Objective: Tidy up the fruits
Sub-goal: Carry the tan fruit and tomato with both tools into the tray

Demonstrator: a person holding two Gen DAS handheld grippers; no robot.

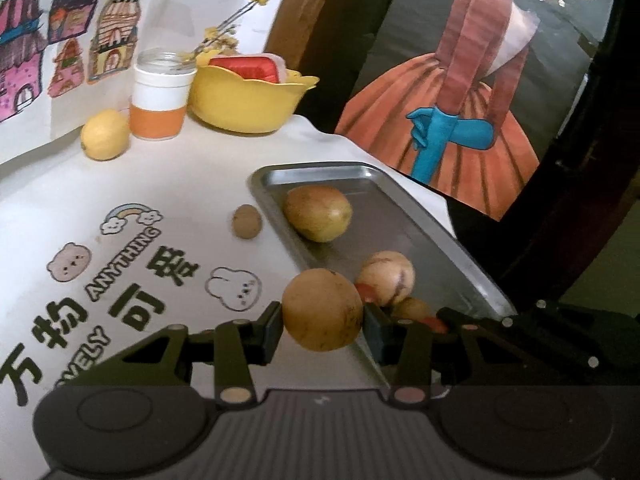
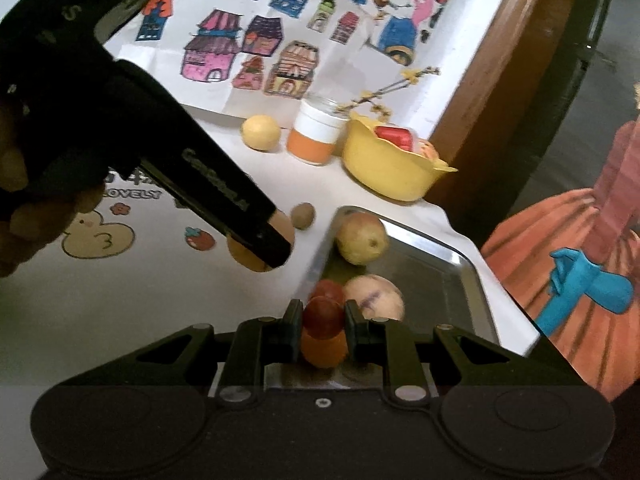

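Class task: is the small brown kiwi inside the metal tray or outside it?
Outside. The small brown kiwi lies on the white tablecloth, just beside the metal tray's rim.

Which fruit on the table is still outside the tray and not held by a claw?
Two: the lemon beside the orange-and-white jar, and the small brown kiwi just left of the metal tray. All other fruit sits in the tray or a claw.

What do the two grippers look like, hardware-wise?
Both are matte black: a wide body with two round caps, angular linkage arms with silver pins, and flat dark fingers. The left gripper, seen from the right wrist view, has a long black handle with pale lettering.
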